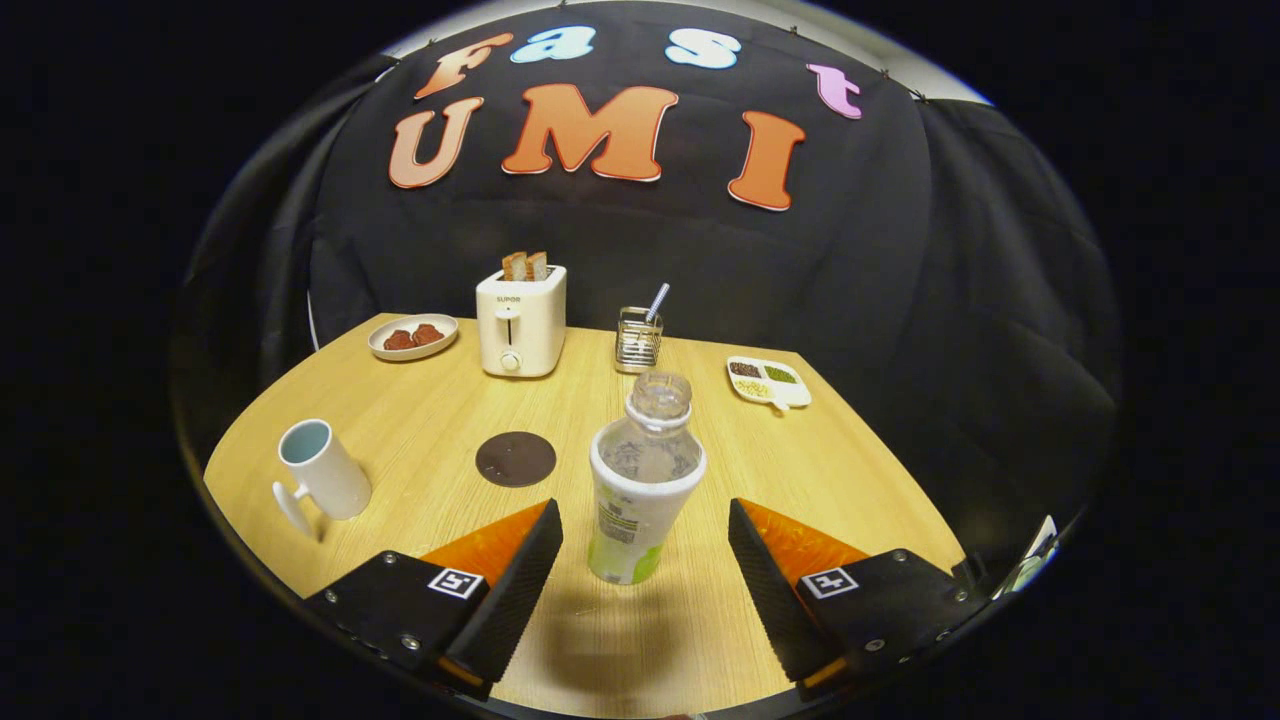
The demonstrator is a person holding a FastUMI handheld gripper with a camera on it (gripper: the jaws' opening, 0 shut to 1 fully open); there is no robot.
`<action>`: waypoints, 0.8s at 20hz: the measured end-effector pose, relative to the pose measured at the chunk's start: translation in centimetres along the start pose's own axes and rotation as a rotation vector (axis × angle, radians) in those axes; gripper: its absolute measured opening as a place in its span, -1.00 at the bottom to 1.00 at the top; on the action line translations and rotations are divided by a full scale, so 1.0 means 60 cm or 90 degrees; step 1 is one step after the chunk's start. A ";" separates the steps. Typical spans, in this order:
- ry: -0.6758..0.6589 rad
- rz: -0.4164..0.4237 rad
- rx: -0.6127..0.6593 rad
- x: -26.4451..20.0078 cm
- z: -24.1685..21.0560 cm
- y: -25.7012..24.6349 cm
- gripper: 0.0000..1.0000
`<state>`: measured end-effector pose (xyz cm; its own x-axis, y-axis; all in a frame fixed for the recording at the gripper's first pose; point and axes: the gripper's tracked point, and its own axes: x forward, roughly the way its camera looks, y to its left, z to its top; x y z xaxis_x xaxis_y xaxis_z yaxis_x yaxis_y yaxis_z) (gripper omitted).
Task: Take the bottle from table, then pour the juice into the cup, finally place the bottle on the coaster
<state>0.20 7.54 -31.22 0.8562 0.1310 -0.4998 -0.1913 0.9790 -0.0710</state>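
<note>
A clear plastic bottle [640, 490] with a white and green label stands upright on the wooden table [840, 470], uncapped, between my two fingers. My gripper [645, 545] is open, with a gap on each side of the bottle and neither finger touching it. A white mug [322, 472] with its handle toward me stands off to the left of the left finger. A dark round coaster [515, 459] lies flat just beyond the left finger, between the mug and the bottle.
At the back stand a white toaster [521, 320] with bread in it, a plate of dark food [413, 337], a wire holder with a straw [639, 339] and a small divided dish [768, 382]. The table's curved edge runs close behind my fingers.
</note>
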 end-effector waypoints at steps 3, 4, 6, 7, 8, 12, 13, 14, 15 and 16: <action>0.018 -0.002 0.028 0.032 -0.018 0.000 0.99; 0.019 -0.003 0.038 0.043 -0.019 0.001 0.99; 0.028 -0.004 0.057 0.060 -0.023 0.003 0.99; 0.034 0.001 0.067 0.069 -0.028 0.004 0.98; 0.036 0.003 0.075 0.077 -0.027 0.005 0.98; 0.045 0.013 0.110 0.098 -0.024 0.019 0.55; 0.045 0.013 0.111 0.101 -0.021 0.019 0.32; 0.059 0.014 0.105 0.102 -0.023 0.023 0.25; 0.068 0.010 0.100 0.094 -0.021 0.023 0.21; 0.069 0.007 0.093 0.088 -0.013 0.026 0.11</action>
<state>4.05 9.62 -34.61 0.7962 0.1314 -0.5906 -0.1211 0.9910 0.0573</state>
